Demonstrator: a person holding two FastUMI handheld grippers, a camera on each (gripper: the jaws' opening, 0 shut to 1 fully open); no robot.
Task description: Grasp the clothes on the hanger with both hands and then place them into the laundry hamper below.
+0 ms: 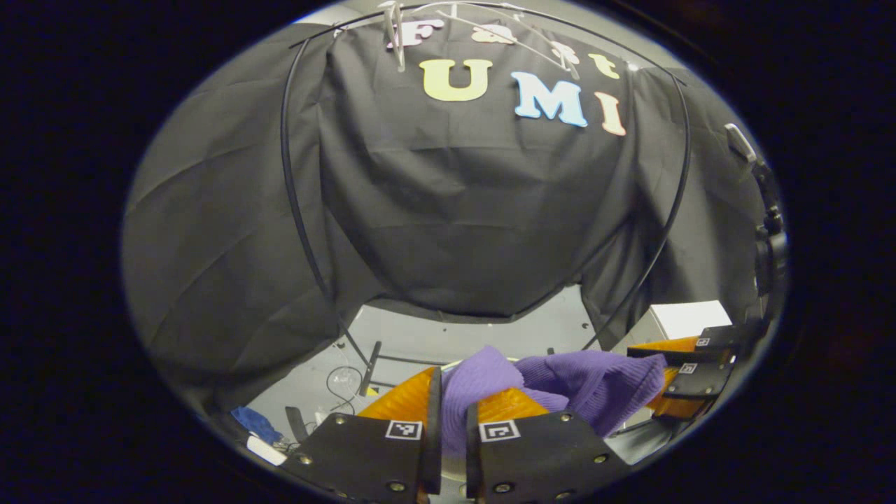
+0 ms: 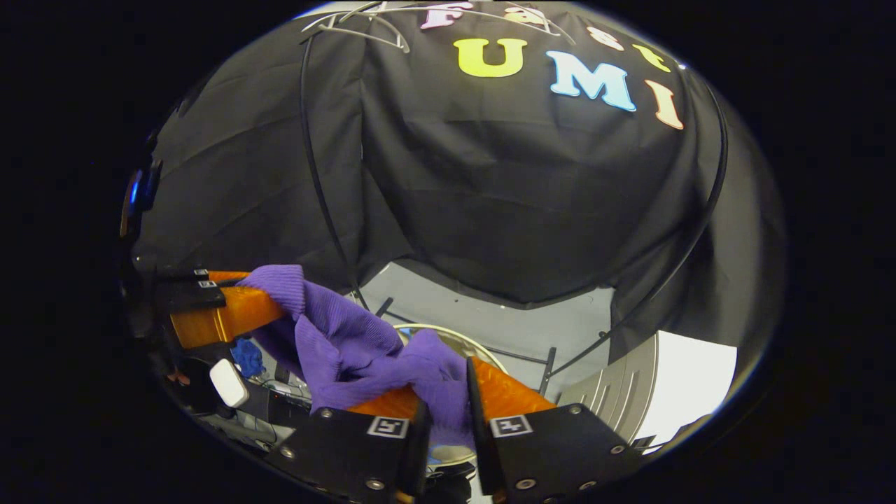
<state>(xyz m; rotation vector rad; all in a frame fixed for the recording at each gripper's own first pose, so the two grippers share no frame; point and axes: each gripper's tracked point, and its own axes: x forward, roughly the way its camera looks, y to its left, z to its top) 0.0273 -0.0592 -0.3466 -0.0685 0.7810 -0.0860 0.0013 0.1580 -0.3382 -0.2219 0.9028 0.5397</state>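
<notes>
Fabric fills the narrow gap of both tools: the left tool [image 1: 449,420] has its orange fingers [image 1: 406,399] pressed on a fold of the purple knit garment [image 1: 588,381], and the right tool [image 2: 445,402] pinches another fold of it in the same way. The garment hangs stretched between the two, off the hanger [image 2: 357,24], whose bare wire frame sits high against the booth wall, and above the floor.

The risk I see is in the grip itself. Each tool holds only a bunched fold, so if the two pull apart or one lets go early, the knit could slide out and drop outside the hamper. A loose tail could also catch on the rim.

The right gripper view shows a pale round rim [image 2: 448,334] just beyond the garment, probably the laundry hamper, along with clutter and a blue cloth [image 2: 246,357] on the floor at lower left. The left gripper view instead shows a white box [image 1: 689,318] at right, with the garment covering the place where that rim would lie.
</notes>
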